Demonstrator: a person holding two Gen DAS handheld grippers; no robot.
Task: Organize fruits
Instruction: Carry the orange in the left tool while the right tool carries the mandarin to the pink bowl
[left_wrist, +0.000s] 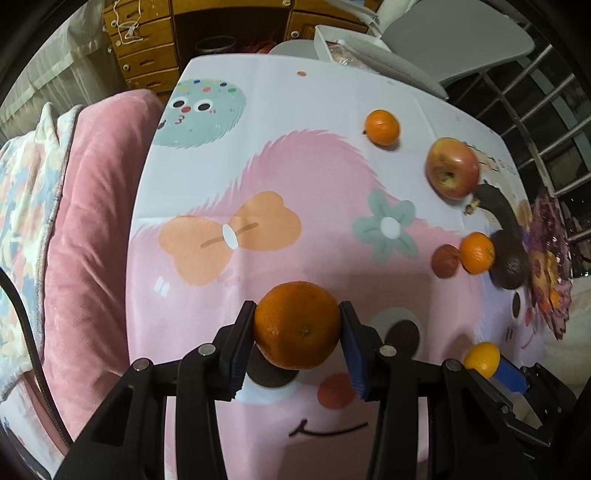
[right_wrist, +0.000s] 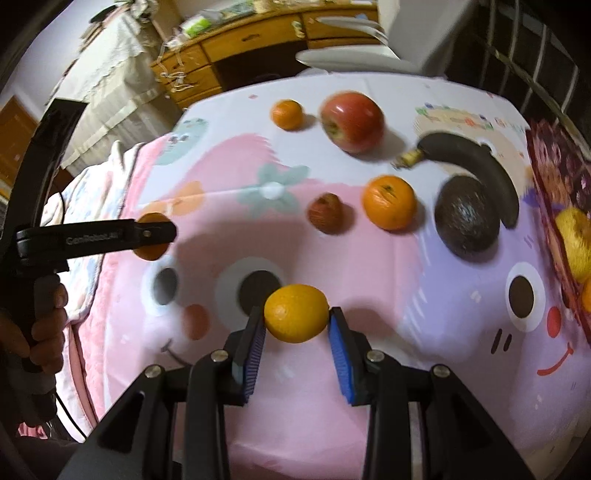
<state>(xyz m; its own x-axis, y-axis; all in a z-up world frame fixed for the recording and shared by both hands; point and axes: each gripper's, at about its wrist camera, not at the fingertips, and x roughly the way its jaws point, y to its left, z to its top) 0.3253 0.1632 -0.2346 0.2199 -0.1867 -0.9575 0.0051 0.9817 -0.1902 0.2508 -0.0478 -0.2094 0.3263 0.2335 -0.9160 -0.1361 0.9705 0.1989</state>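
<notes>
Left gripper (left_wrist: 297, 325): I see its jaws closed onto a deep orange mandarin (left_wrist: 297, 325), one dark pad pressed against each side of the fruit.
Left opening: about the width of that mandarin, roughly a narrow-to-middling spread, with no gap between pads and peel.
Left grip, side view: from my right wrist camera the left gripper (right_wrist: 155, 236) shows edge-on, with the mandarin (right_wrist: 149, 236) poking out above and below its finger; a hand (right_wrist: 44, 325) is wrapped around the handle.
Right gripper (right_wrist: 296, 314): its blue-ribbed pads clamp a smaller yellow-orange citrus (right_wrist: 296, 314) from both sides.
Right opening: narrow, set by the fruit's width.
Held fruit position: both appear lifted over the cartoon-print tablecloth (right_wrist: 424, 295), though I cannot tell by how much.
Fruit on the cloth: a small mandarin (right_wrist: 287, 114), a red apple (right_wrist: 352, 122), a dark banana (right_wrist: 476, 162), an avocado (right_wrist: 467, 219), another orange (right_wrist: 389, 202) and a small reddish fruit (right_wrist: 325, 213) just beside it.
Right edge: a purple patterned tray (right_wrist: 554, 177) holds more yellow fruit.
</notes>
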